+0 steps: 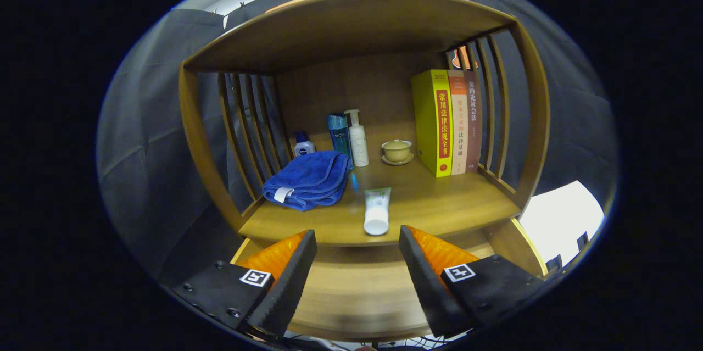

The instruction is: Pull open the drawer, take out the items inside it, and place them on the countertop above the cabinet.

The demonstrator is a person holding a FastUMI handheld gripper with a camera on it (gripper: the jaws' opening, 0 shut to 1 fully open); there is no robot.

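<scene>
My gripper (357, 249) stands open, with nothing between its fingers, just in front of the countertop's front edge. A white tube (377, 210) lies on the wooden countertop (439, 202) just ahead of the fingers, its cap toward me. Left of it lies a folded blue towel (308, 179). Below the countertop edge, between the fingers, shows a wooden surface (357, 290) of the cabinet; whether it is the drawer's front or inside I cannot tell.
At the back stand a small blue-capped bottle (303, 145), a blue box (339, 134), a white pump bottle (358, 138) and a lidded cup on a saucer (397, 151). Books (447, 120) stand upright at the right. Slatted sides and a top board (351, 27) enclose the shelf.
</scene>
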